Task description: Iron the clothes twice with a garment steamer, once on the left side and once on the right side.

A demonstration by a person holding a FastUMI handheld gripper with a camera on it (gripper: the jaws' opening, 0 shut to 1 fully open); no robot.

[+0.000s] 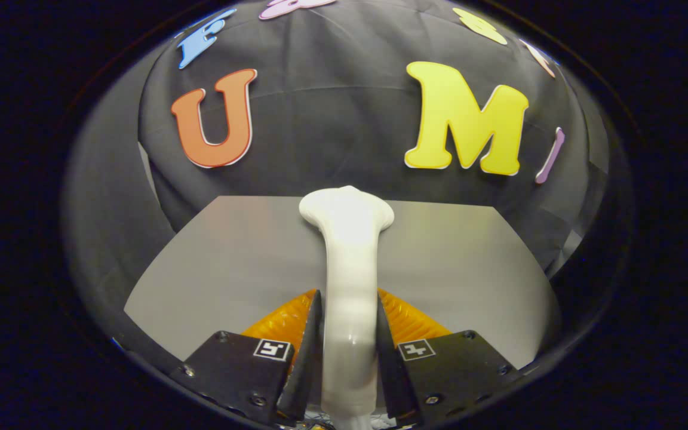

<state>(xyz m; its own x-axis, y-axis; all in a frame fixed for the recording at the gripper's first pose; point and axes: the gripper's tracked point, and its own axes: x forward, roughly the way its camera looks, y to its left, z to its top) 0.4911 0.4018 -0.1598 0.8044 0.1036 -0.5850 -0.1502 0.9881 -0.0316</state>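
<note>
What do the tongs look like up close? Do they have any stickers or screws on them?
The tongs have two thin, pointed fingers shaped like wedges. Each grows out of a boxy block. On top of each block sits a small square sticker with a black-and-white pattern, and little round screws dot the corners. Ribbed, bumpy parts sit behind the fingers.

Garment steamer [349, 280] clamped by its handle between the two fingers of the gripper [349, 310], one finger pressed against each side, handle running straight forward from the fingers and ending in the wider head well ahead of the fingertips. Table [230, 257] positioned below and beyond the fingers, extending left and right of the steamer handle, with the steamer head at the table's far edge as seen in the gripper view. Booth wall [332, 119] standing directly behind the table, rising past the steamer head and wrapping around both sides of the table.
</note>
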